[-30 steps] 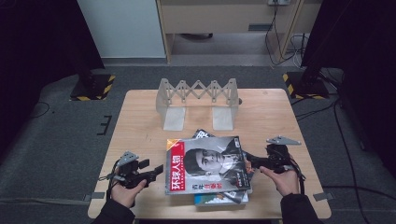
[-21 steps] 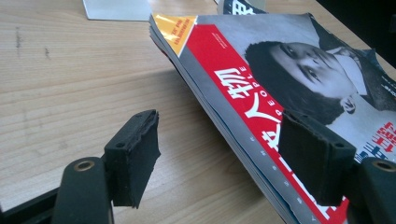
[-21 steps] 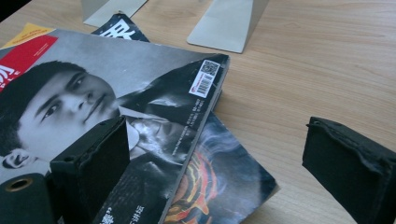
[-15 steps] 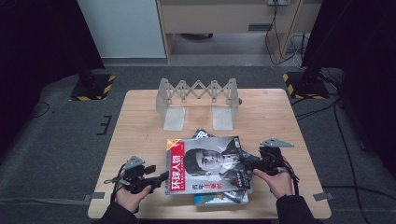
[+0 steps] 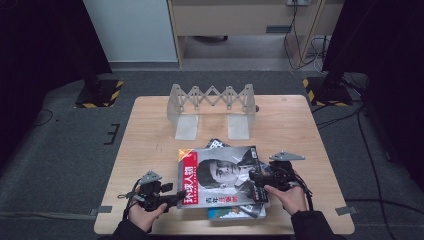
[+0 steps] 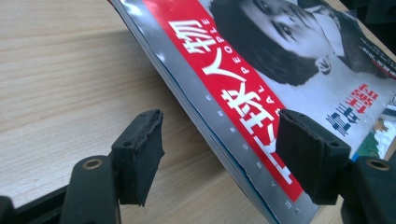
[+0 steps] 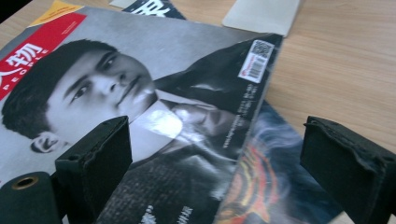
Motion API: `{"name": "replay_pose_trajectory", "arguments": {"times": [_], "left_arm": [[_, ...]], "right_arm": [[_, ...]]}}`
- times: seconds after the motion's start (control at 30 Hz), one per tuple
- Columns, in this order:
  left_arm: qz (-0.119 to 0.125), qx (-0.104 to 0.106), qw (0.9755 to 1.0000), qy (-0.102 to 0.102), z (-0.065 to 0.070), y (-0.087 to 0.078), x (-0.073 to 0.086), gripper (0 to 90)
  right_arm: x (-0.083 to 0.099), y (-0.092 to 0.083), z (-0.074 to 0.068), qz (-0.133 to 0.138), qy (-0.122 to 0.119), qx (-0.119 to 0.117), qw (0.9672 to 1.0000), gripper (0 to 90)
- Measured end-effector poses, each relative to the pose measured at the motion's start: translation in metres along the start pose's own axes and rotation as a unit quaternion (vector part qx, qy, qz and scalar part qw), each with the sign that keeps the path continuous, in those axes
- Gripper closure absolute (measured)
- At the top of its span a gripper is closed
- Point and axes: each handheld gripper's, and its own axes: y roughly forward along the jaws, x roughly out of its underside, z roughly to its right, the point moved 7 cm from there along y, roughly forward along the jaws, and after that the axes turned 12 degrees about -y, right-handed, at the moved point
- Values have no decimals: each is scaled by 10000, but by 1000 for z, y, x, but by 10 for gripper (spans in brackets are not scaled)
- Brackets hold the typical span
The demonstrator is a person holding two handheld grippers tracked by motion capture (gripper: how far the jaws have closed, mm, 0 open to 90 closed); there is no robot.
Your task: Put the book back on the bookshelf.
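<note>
We are closing in on the top magazine (image 5: 222, 175), lying on a stack at the lower centre of the desk (image 5: 150, 145). Left gripper (image 5: 175, 199) and right gripper (image 5: 256, 179) are both released, straddling its edges. Next: clamp squarely and lift.

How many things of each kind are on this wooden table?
Magazines: 3 that show, a red-banded portrait magazine on top, a dark magazine peeking out beyond it, a teal magazine at the near side
Grey folding rack: 1
Black hand-held grippers: 2, left gripper, right gripper
Total: 6
</note>
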Motion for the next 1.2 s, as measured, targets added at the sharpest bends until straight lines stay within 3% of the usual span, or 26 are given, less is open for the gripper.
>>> {"name": "replay_pose_trajectory", "arguments": {"times": [0.17, 0.43, 0.83, 1.1, 1.2], "left_arm": [[-117, 59, 9999, -34, 3, 5, 2, 309], [-245, 228, 9994, -93, 8, 10, 7, 307], [-418, 482, 9975, -293, 12, 16, 11, 297], [-576, 754, 9935, -628, 12, 24, 11, 290], [-667, 929, 9903, -791, 12, 27, 11, 298]], "right_arm": [[4, 6, -5, -56, -89, -110, 9999, 87], [8, 10, -9, -85, -17, -250, 9997, 96], [9, 13, -12, -75, -157, -219, 9996, 95], [10, 14, -12, -67, -233, -201, 9995, 91], [10, 15, -12, -77, -249, -196, 9995, 90]]}}
